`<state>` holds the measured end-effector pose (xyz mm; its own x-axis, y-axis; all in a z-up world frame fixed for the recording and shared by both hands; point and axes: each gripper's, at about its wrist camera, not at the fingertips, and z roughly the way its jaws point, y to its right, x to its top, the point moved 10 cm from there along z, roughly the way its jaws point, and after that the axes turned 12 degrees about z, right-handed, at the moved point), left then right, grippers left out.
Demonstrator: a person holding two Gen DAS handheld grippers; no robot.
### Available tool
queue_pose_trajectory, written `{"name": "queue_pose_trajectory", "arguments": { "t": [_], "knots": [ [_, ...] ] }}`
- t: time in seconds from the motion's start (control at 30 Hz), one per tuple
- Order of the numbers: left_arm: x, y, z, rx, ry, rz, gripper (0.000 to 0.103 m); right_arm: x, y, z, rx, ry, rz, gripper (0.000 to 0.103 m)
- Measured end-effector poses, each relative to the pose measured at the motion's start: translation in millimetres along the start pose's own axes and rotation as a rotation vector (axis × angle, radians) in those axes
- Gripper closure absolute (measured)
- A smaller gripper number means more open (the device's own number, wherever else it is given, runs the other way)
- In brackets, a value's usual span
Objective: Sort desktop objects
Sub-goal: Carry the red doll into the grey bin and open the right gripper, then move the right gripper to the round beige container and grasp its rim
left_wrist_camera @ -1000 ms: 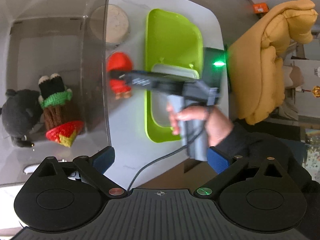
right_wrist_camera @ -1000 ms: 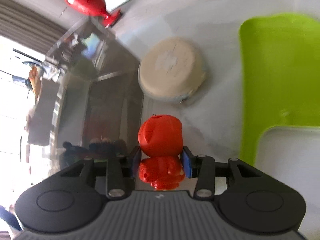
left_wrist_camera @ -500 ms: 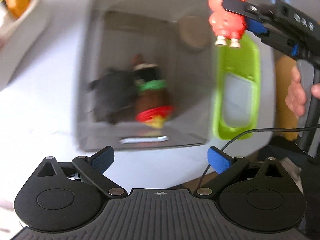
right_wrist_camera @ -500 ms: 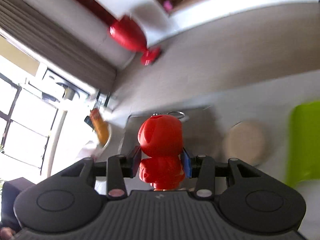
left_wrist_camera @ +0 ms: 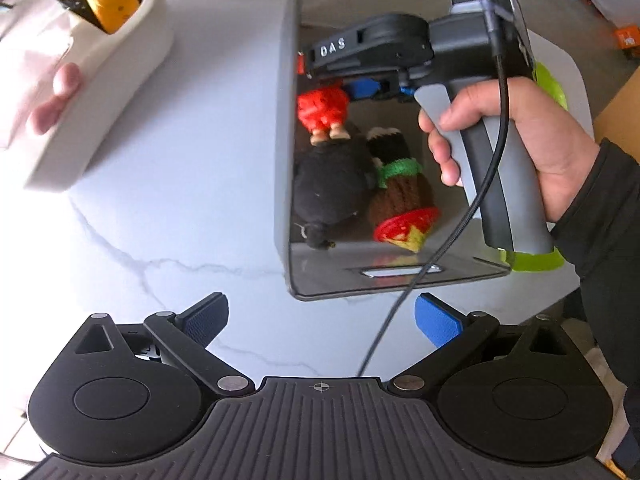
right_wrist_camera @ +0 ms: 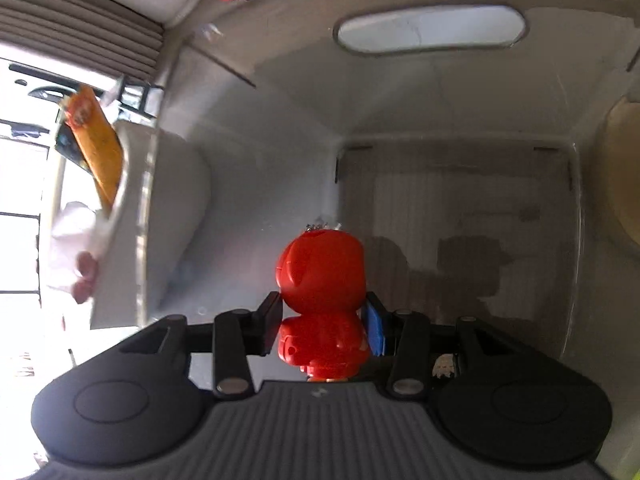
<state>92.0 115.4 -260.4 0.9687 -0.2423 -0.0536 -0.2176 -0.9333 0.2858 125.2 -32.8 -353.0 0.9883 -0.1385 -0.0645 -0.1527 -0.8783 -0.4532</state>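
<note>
1. Right gripper (right_wrist_camera: 322, 330): clenched on a red toy figure (right_wrist_camera: 322, 280), both pads pressed against its lower body. The head stands clear above the fingers, and a small metal chain shows at its crown.

2. Location of the figure: held in the air inside the smoky clear storage bin (left_wrist_camera: 286, 160), near the bin's left wall. In the left wrist view its feet hang just above the black plush toy (left_wrist_camera: 328, 184), not visibly touching it.

3. Bin contents: the black plush and a knitted doll (left_wrist_camera: 402, 196) with a green scarf and red base lie side by side on the floor. The far half of the floor is bare in the right wrist view.

4. Left gripper (left_wrist_camera: 320, 320): fingers spread wide, grasping nothing, hovering over the white marble table (left_wrist_camera: 180, 200) in front of the bin.

5. Step in hand, as judged: depositing the figure with the other toys.

6. Recommended execution: lower it toward the bare floor rather than onto the plush, keep the gripper body off the bin walls, then part the fingers fully and withdraw straight upward so the chain does not snag.

7. Periphery: a white holder (left_wrist_camera: 100, 80) with a yellow item stands well apart to the left; a lime-green tray (left_wrist_camera: 536, 260) shows beyond the bin.
</note>
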Motion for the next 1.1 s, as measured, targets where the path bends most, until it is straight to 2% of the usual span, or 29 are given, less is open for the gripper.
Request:
{"name": "queue_pose_trajectory", "arguments": {
  "t": [0.1,0.2,0.27,0.5,0.63,0.73,0.87,0.93,1.03,1.1],
  "knots": [
    [2,-3,-2,0.007,0.006,-0.012,0.001,0,-1,-1,-0.001,-0.002,0.010,0.056],
    [5,-3,-5,0.023,0.007,-0.011,0.001,0,3,-11,0.038,0.004,0.032,0.055],
    [8,1,-7,0.033,0.008,-0.004,0.001,0,6,-20,0.068,0.009,0.048,0.050],
    [23,41,-8,0.075,0.000,0.053,0.001,14,27,-120,0.258,0.107,0.106,0.050],
    [39,79,-5,0.090,0.015,0.104,0.001,36,52,-175,0.324,0.216,0.153,0.039],
    [54,111,1,0.093,0.018,0.138,0.001,43,106,-217,0.298,0.306,0.189,0.038],
    [77,156,15,0.093,0.022,0.162,0.001,52,179,-244,0.251,0.363,0.260,0.036],
    [92,179,24,0.067,0.030,0.146,0.001,54,210,-238,0.244,0.371,0.302,0.036],
    [117,211,40,-0.021,0.077,0.058,0.001,56,254,-243,0.209,0.403,0.338,0.036],
    [135,227,54,-0.083,0.131,-0.061,0.000,58,274,-249,0.188,0.435,0.351,0.036]
  ]
}}
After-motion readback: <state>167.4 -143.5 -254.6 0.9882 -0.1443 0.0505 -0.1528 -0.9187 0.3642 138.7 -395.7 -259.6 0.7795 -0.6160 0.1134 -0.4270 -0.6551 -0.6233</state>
